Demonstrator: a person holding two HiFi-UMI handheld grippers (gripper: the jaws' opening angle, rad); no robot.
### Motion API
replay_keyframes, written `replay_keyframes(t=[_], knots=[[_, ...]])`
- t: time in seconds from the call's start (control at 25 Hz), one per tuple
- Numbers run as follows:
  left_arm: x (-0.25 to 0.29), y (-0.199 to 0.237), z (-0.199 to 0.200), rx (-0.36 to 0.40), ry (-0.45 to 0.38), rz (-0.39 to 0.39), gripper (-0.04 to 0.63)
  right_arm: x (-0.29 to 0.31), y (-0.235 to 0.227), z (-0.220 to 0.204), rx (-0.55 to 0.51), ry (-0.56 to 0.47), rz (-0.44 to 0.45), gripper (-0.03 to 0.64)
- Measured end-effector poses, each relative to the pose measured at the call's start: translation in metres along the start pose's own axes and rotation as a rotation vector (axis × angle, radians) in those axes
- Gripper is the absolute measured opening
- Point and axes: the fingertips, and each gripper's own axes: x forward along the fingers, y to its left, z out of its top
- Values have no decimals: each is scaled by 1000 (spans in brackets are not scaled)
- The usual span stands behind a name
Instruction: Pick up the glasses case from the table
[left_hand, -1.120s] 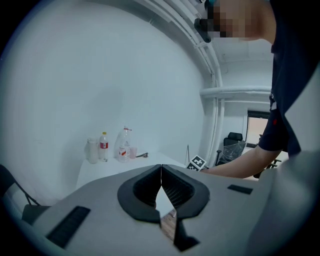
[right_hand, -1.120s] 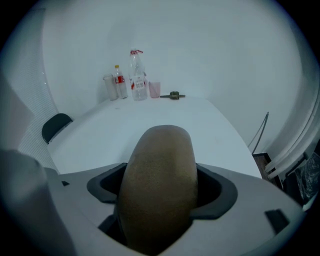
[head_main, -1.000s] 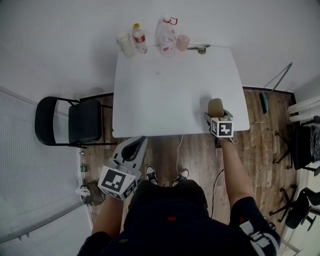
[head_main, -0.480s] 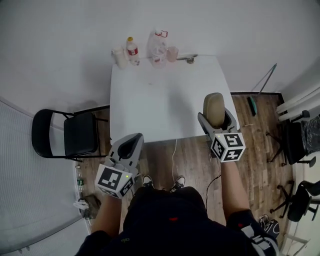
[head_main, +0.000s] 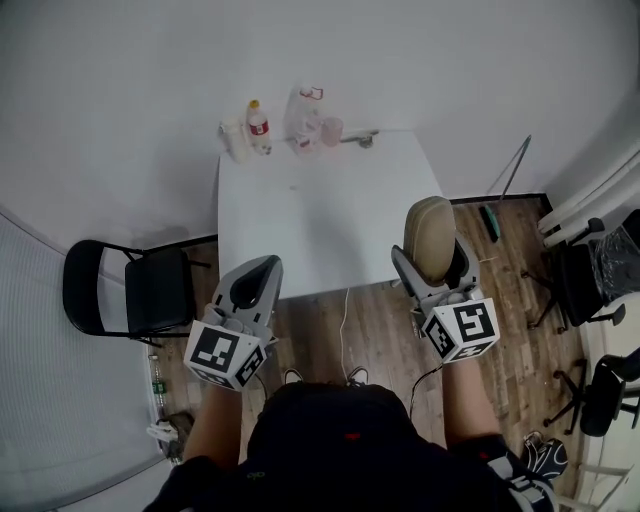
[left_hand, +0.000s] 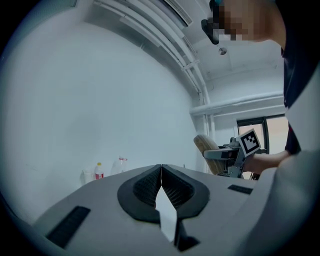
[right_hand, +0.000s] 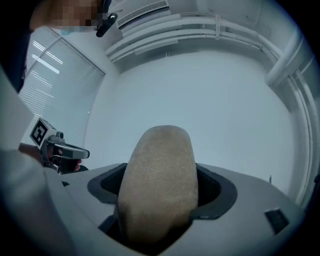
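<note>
Head view has four containers along the far edge of the white table (head_main: 330, 220): a pale container (head_main: 233, 138), a yellow-capped bottle (head_main: 258, 125), a clear bottle (head_main: 305, 110) and a pink cup (head_main: 331, 130), their contents too small to tell. The one tan glasses case (head_main: 430, 225) is off the table, clamped between the jaws of the right gripper (head_main: 432, 262) and seen over the near right corner. The left gripper (head_main: 263, 266) has its jaws pressed together on nothing.

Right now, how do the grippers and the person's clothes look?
Both the left gripper and right gripper have light grey tapering shells with black ribbed pads. Each carries a white cube with black square markers. The person wears a dark short-sleeved top.
</note>
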Motion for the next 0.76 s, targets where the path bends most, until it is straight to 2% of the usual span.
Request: replay_keyframes(t=[0.24,0.44,0.6,0.76], knots=[[1,-9,16,7,-22,-31,23,-24,7,34,-20,-73,-10,396],[3,-10,20,5,-32,-42,23,-27,10,45,-43,-86,-13,396],[1,-8,21,4,-35,-37,23,-28,10,49,14,-97,2,396],[-3,-7,22,2,-39,-31,23,-30,11,49,17,-100,-2,396]])
